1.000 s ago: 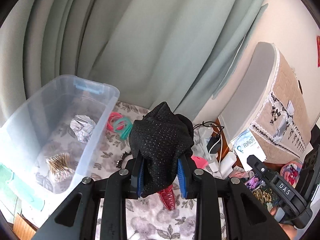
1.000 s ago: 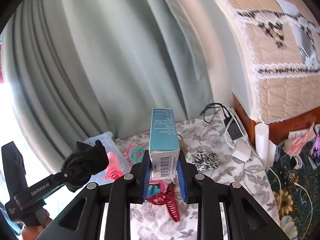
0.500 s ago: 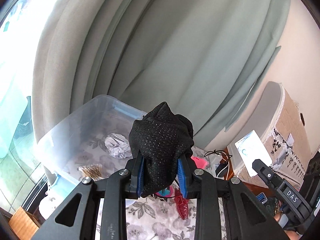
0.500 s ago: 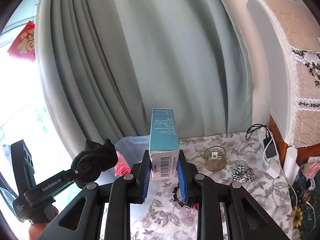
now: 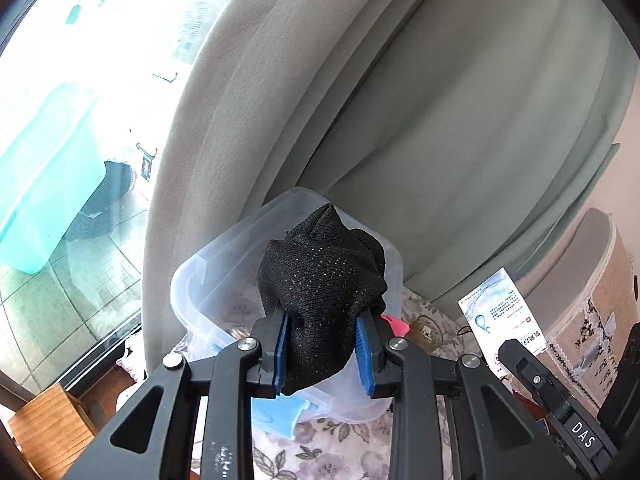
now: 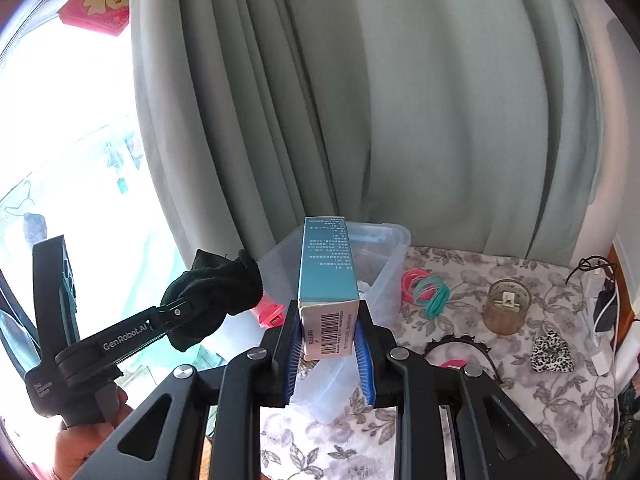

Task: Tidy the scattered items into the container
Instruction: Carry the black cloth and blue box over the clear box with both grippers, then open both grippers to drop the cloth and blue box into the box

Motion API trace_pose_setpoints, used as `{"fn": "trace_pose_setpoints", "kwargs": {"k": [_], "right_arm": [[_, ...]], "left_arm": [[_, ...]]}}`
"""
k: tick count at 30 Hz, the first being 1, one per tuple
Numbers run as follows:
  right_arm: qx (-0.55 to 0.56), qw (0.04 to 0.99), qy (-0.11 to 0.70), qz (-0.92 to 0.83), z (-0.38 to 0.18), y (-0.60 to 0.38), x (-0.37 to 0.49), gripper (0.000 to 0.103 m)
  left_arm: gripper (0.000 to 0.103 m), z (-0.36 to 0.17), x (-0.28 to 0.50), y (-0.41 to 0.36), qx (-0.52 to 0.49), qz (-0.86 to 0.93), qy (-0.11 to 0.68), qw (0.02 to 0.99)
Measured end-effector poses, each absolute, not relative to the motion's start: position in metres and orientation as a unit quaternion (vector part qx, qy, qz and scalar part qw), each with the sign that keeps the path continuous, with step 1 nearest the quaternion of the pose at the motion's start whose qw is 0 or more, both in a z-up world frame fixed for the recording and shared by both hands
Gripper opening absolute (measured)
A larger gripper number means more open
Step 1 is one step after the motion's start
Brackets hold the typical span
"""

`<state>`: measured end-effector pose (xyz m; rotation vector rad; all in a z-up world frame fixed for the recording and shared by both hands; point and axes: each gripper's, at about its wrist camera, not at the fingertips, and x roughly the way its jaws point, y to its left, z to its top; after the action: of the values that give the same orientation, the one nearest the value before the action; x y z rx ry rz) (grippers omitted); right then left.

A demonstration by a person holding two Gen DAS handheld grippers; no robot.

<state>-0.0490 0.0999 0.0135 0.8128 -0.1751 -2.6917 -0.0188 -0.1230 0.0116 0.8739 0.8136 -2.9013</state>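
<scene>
My left gripper [image 5: 323, 344] is shut on a black knitted cloth [image 5: 323, 280] and holds it up in front of the clear plastic container [image 5: 200, 280]. In the right wrist view the left gripper [image 6: 208, 312] with the black cloth [image 6: 212, 292] hovers left of the container [image 6: 390, 264]. My right gripper [image 6: 329, 354] is shut on an upright teal box [image 6: 326, 268] with a barcode, just in front of the container. The box also shows in the left wrist view [image 5: 500, 312], at the right.
On the flowered tablecloth [image 6: 540, 392] lie pink and teal hair ties [image 6: 426, 288], a glass jar [image 6: 506, 306], a black headband [image 6: 460, 346], a leopard scrunchie [image 6: 552, 352] and chargers with cables [image 6: 600, 308]. A grey-green curtain [image 6: 400, 100] hangs behind. A window is at left.
Both grippers have swung left toward the container, still holding their items. The container is now straight ahead of each, and the window has come into view.
</scene>
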Motion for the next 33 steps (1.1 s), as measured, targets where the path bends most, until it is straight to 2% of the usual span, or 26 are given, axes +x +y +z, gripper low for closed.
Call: {"fn": "trace_pose_setpoints", "kwargs": {"k": [6, 14, 33], "right_arm": [[0.316, 0.184, -0.036, -0.930, -0.010, 0.068, -0.071, 0.027], [0.345, 0.177, -0.047, -0.921, -0.039, 0.063, -0.090, 0.027], [0.336, 0.169, -0.055, -0.925, -0.028, 0.067, -0.107, 0.028]], "left_arm": [[0.029, -0.005, -0.032, -0.133, 0.288, -0.920, 0.268, 0.002], [0.029, -0.018, -0.048, -0.140, 0.297, -0.915, 0.274, -0.009], [0.029, 0.004, -0.060, -0.136, 0.292, -0.922, 0.255, -0.016]]}}
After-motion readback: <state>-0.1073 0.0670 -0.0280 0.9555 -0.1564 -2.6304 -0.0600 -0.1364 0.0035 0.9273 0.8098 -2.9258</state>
